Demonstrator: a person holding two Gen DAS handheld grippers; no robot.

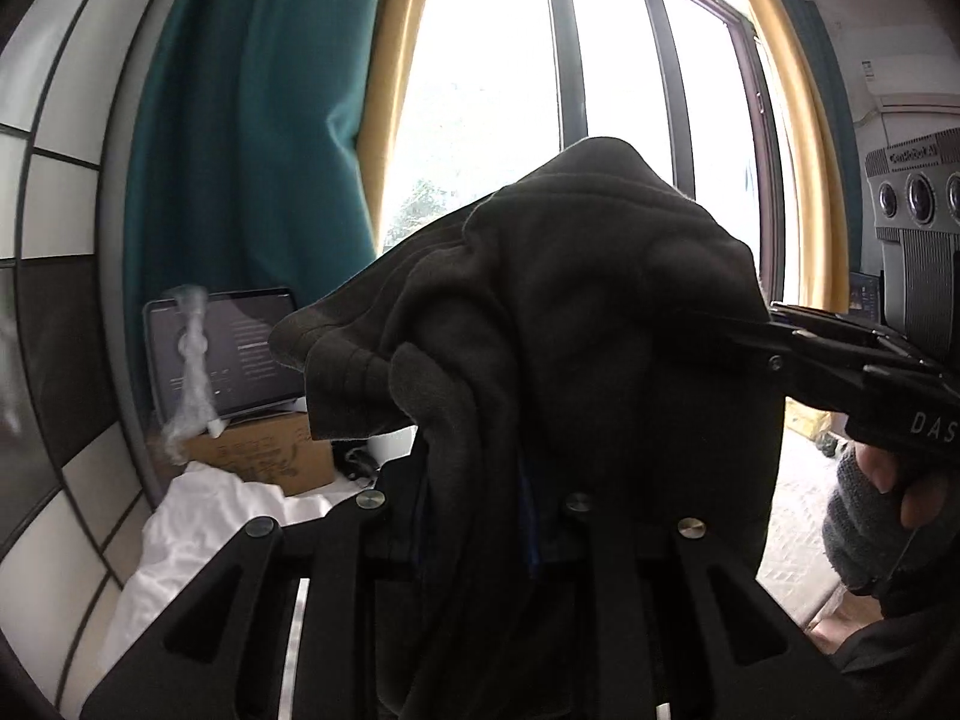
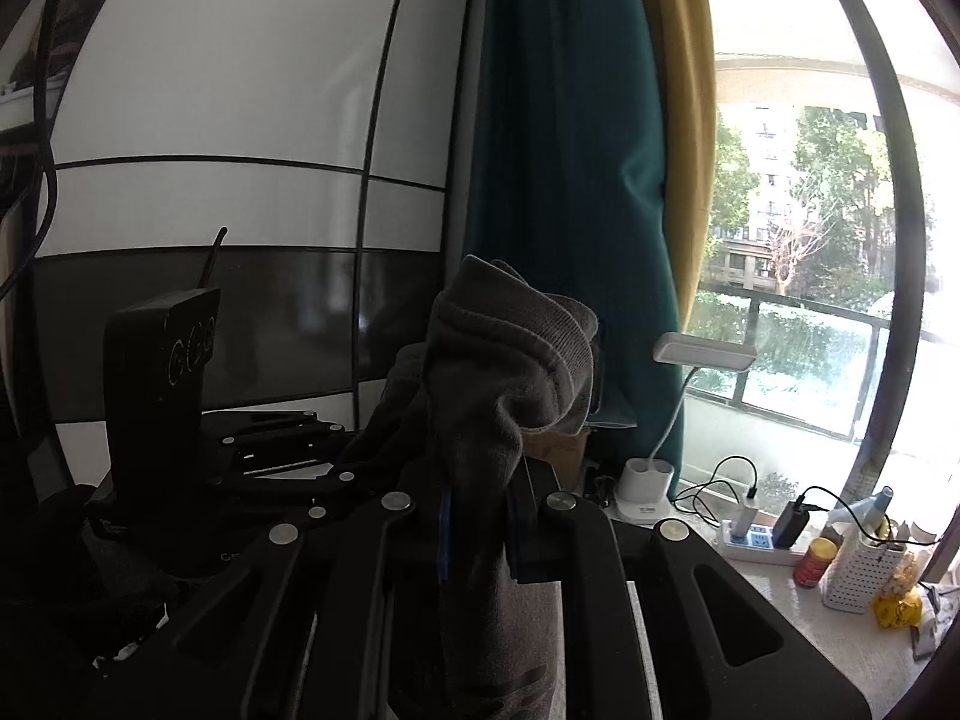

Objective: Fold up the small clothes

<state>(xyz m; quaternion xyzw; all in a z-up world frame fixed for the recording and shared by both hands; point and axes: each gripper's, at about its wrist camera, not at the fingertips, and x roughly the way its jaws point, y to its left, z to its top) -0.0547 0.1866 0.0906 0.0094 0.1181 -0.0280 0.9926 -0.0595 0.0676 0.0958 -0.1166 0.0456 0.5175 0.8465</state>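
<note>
Dark grey garment [image 1: 540,312], soft fleece-like knit with a ribbed cuff at centre left of the left wrist view, bunched in thick rounded folds and lifted up in front of the window [image 1: 492,90]. Pinched low in the frame by the left gripper [image 1: 480,516], fingers narrow and clamped on the cloth. Same garment [image 2: 510,372] at centre of the right wrist view, ribbed hem folded over in a rounded lump, paler grey in the daylight. Caught by the right gripper [image 2: 474,516], fingers narrow and closed on the fabric, a thin blue strip showing at the pads.

Right gripper [image 1: 798,348] also at the right edge of the left view, matte black linkage with round metal pins, reaching into the cloth's edge; a hand [image 1: 894,480] in a knitted grey fingerless glove around its handle.

Teal curtain [image 1: 240,120], heavy and pleated, with a mustard-yellow strip beside it. Lower left of the left view: open laptop [image 1: 234,348] resting on a brown cardboard box [image 1: 270,450], flaps closed, contents unseen; crumpled white cloth [image 1: 198,516] below.

Lower right of the right view, on the pale desk [image 2: 780,612]: white gooseneck lamp [image 2: 672,408], white power strip [image 2: 756,537] with chargers plugged in, red jar with yellow lid [image 2: 815,561], perforated white holder [image 2: 858,570] with a bottle standing in it.
</note>
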